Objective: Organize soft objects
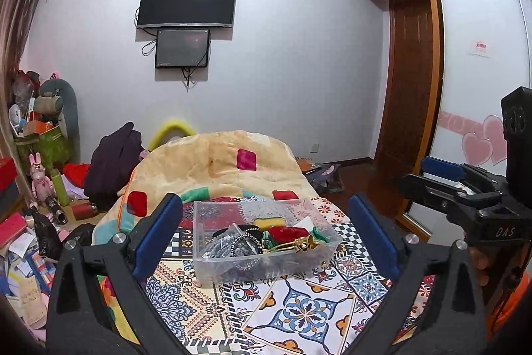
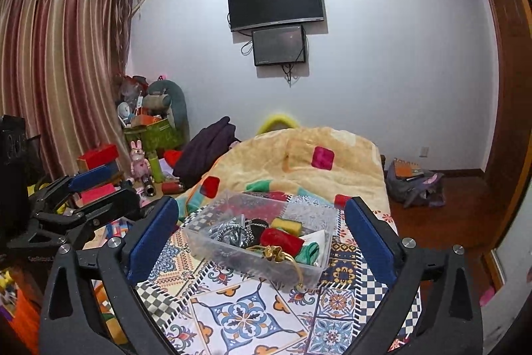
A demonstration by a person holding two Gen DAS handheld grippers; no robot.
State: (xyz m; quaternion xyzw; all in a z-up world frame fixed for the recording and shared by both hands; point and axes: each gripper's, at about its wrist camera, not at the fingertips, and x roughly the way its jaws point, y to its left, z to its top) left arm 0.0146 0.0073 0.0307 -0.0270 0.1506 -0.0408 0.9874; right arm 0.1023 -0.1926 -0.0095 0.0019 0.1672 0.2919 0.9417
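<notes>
A clear plastic box [image 1: 212,268] sits on a patterned cloth on the bed; it also shows in the right wrist view [image 2: 212,247]. It holds soft items: a red piece [image 1: 286,232], a yellow sponge [image 1: 264,223], green fabric [image 2: 307,252], silver and black hair ties [image 1: 229,243] and a gold hair clip [image 1: 306,243]. My left gripper [image 1: 269,235] is open and empty, above and before the box. My right gripper [image 2: 262,235] is open and empty too, in the same stance. The right gripper shows at the right of the left wrist view [image 1: 445,178].
A folded yellow blanket [image 1: 216,162] with coloured squares lies behind the box. A dark garment [image 1: 113,162] lies left of it. Clutter, boxes and toys [image 1: 40,182] crowd the floor at the left. A bag [image 2: 415,182] lies on the wooden floor at the right.
</notes>
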